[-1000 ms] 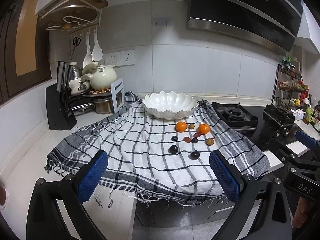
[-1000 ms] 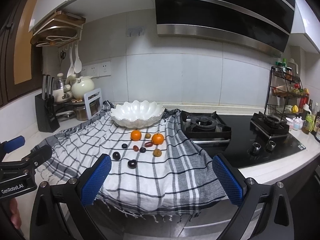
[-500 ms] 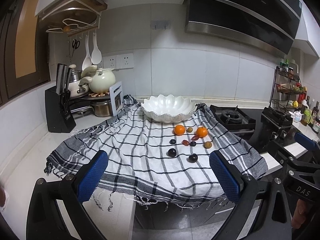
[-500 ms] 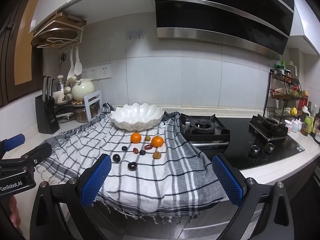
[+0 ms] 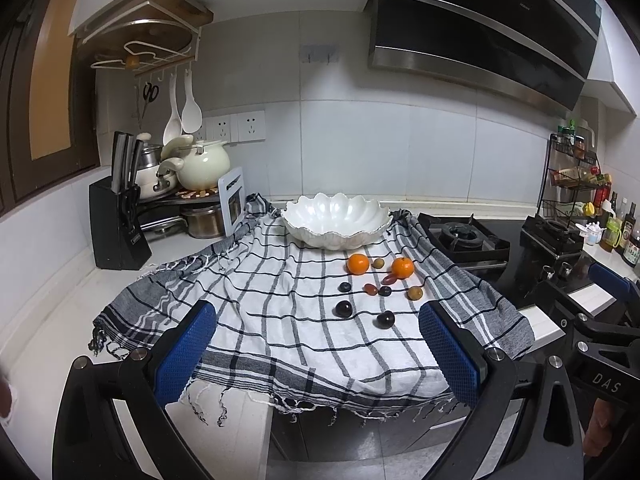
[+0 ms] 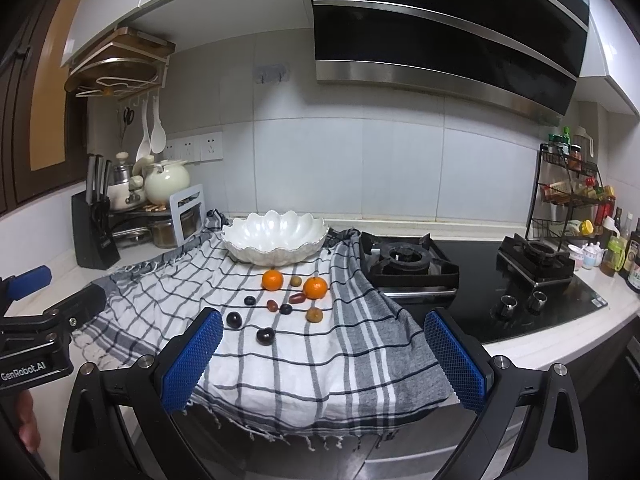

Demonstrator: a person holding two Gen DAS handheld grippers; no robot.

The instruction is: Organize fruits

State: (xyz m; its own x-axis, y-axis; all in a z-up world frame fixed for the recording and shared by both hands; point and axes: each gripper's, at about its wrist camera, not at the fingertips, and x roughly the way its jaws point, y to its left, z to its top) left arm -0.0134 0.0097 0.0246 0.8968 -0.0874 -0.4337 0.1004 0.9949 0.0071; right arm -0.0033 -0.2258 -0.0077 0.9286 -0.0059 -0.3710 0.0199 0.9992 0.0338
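A white scalloped bowl point(image 5: 337, 220) point(image 6: 276, 235) stands empty at the back of a checked cloth point(image 5: 256, 304) point(image 6: 320, 356). In front of it lie two oranges point(image 5: 357, 263) point(image 5: 402, 267) point(image 6: 272, 280) point(image 6: 315, 287), several dark plums such as one near the front point(image 5: 343, 308) point(image 6: 265, 336), and small brown and red fruits point(image 5: 415, 292) point(image 6: 314, 314). My left gripper point(image 5: 316, 354) is open and empty, well short of the fruit. My right gripper point(image 6: 322, 360) is open and empty, also short of it.
A knife block point(image 5: 116, 236) and pots point(image 5: 202, 166) stand at the left. A gas hob point(image 6: 404, 262) lies right of the cloth, with a spice rack point(image 6: 568, 196) and bottles at the far right. The counter's front edge is just below the grippers.
Both grippers have drawn back and tilted up slightly; the fruit and bowl sit a little lower and smaller in view. Nothing on the cloth has moved.
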